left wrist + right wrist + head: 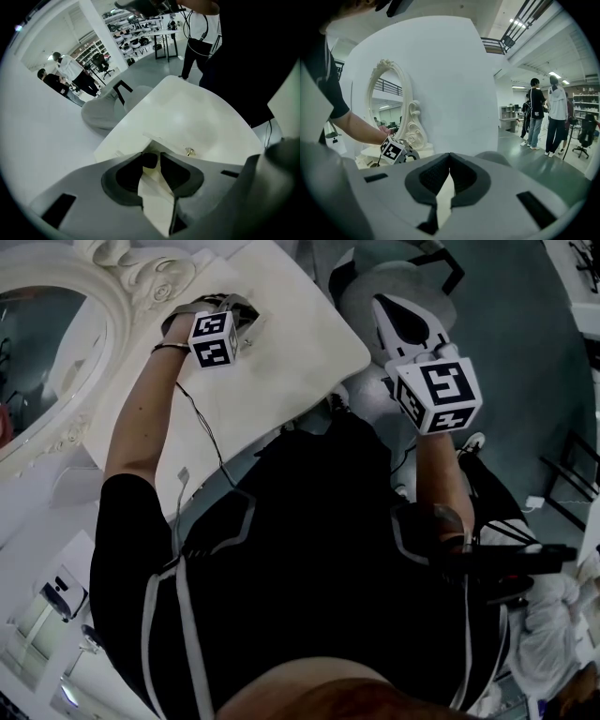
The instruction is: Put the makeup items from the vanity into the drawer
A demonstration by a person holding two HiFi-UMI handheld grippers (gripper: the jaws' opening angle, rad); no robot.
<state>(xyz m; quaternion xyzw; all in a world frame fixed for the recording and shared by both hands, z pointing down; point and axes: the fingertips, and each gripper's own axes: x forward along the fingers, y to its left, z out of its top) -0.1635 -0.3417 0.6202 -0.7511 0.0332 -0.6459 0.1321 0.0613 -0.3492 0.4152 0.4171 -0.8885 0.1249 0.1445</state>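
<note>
My left gripper [242, 322] hovers over the back of the white vanity top [300, 343], close to the ornate mirror [47, 343]. In the left gripper view its jaws [151, 157] stand open, with a small dark item [150, 161] sitting between the tips; a sliver of light shows beside it. A tiny gold-coloured thing [190, 151] lies on the vanity top [201, 117] just ahead. No drawer shows in any view. My right gripper [391, 310] is held up in the air to the right of the table, shut and empty [450, 157].
A grey round stool [361, 282] stands beyond the vanity's right end and shows as the stool [101, 112] in the left gripper view. The mirror [391, 103] backs onto a white wall. People [543, 112] stand far off on the grey floor. A cable runs along my left arm.
</note>
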